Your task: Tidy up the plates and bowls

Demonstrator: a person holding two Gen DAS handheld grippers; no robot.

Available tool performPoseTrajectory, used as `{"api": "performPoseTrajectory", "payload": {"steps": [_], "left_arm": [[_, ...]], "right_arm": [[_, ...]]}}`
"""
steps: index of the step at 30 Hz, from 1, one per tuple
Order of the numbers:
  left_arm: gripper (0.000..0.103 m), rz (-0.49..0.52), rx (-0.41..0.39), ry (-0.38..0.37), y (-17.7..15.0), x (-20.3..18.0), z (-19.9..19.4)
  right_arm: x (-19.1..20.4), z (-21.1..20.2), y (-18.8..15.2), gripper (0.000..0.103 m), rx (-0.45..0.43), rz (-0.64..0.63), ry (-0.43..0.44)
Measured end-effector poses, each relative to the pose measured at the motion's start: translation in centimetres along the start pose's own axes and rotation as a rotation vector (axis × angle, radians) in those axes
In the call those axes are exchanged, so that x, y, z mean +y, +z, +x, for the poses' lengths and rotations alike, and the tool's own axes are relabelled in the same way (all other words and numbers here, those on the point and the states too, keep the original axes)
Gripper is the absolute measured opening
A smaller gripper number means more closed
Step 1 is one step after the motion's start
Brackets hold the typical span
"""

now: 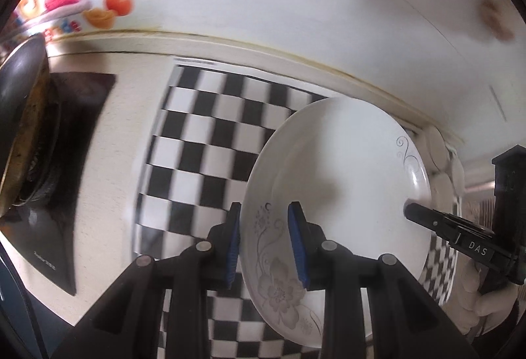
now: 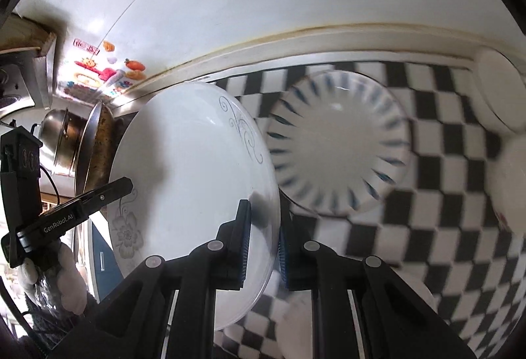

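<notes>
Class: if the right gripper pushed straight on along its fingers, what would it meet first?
Likely the checkered mat, close by the blue-striped bowl. The right gripper already clamps the white plate; depth is unclear.

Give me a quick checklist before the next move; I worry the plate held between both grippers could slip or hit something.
1. Left gripper clamped on the floral plate rim: ok.
2. Right gripper clamped on the opposite rim: ok.
3. Plate lifted clear of the checkered mat: ok.
4. Plate level: not ok, it looks tilted.
5. Blue-striped bowl clear of the plate's edge: cannot tell; they overlap in the right wrist view.
6. Wok at the side out of the way: ok.
</notes>
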State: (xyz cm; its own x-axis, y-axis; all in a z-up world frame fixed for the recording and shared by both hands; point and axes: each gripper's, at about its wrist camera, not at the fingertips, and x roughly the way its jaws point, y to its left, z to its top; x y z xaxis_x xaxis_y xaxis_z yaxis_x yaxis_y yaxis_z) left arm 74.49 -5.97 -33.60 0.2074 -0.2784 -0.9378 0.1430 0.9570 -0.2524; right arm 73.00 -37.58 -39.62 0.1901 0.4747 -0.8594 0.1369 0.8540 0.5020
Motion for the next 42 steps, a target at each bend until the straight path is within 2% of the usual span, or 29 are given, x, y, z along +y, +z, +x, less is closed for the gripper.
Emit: {"api": "performPoseTrajectory", "payload": {"steps": [3,7,9,17,22,26,30,38,42], "left_arm": [[0.025,0.056,0.024,-0.019,-1.5,-3.1,0.5],[0.025,0.126,0.099,-0.062,-3.6,-6.5,2.7],[0.025,0.168,0.134,-0.056,-4.8,-8.2,4.0],[0.025,0.252,0.277,-0.06,-9.7,-12.4,9.6],[0.025,0.28,0.342,-0.022,-11.9,-13.8,12.1],[0.025,0.308,0.35,0.018,-12.7,-14.8,13.1],[0.025,0.344,0.344,0.06,-12.9,-15.8,13.5],[0.025,0.348,0.397,0.097,-14.1,-16.4,15.2],[0.025,0.369,0.383,0.122,-14.8,-17.2,15.3]], "right_arm": [[-3.1,-2.5,-2.6,0.017,-0.022,0.042,-0.009],[-7.6,-4.8,-6.8,0.017,-0.043,0.109,-0.034],[-9.3,-5.3,-8.8,0.017,-0.042,0.13,-0.055],[-16.1,-4.9,-15.9,0.017,-0.016,0.246,-0.088],[-18.4,-3.4,-18.6,0.017,0.015,0.298,-0.095],[-19.0,-2.7,-19.4,0.017,0.028,0.309,-0.096],[-18.8,-2.3,-18.5,0.017,0.021,0.309,-0.098],[-17.4,-2.6,-16.8,0.015,0.018,0.227,-0.166],[-17.1,-2.8,-16.6,0.015,0.022,0.186,-0.206]]}}
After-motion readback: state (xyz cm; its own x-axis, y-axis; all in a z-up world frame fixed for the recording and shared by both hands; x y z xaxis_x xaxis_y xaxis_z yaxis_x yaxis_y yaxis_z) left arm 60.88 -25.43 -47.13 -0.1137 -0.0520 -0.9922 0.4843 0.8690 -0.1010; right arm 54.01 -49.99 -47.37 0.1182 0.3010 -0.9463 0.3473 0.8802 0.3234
